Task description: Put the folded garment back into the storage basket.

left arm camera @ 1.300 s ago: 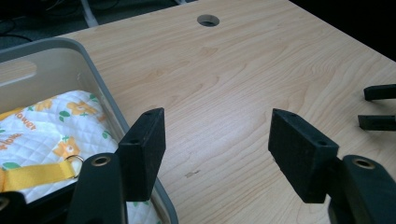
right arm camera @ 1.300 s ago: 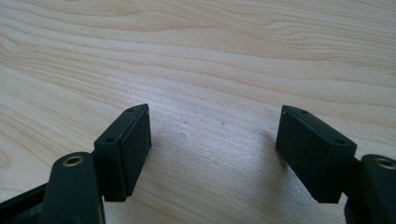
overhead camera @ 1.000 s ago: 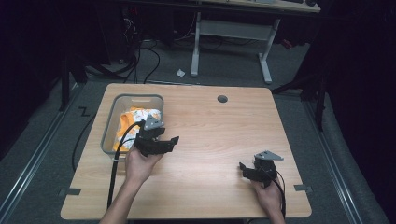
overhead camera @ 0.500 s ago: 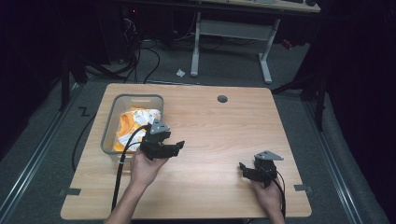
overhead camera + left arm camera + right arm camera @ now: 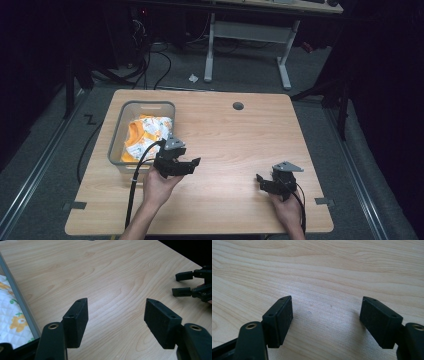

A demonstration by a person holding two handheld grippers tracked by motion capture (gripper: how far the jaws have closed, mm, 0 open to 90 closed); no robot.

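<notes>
Cloth [image 5: 145, 135], orange and white, lies bunched in the grey bin [image 5: 116, 135] at ten o'clock on your table [image 5: 240, 145]; it looks soft and light, so pinch a raised fold. Your left gripper [image 5: 192, 164] sits just beside the bin, jaws spread and empty; your right gripper [image 5: 261, 181] at four o'clock likewise.

Left gripper [image 5: 192, 162]: jaws spread wide — held in the left hand [image 5: 157, 185].
Right gripper [image 5: 261, 181]: jaws apart — held low.

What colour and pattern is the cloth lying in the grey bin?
The cloth is white and quilted, with orange flower prints and small green marks, best seen in the left gripper view.
</notes>
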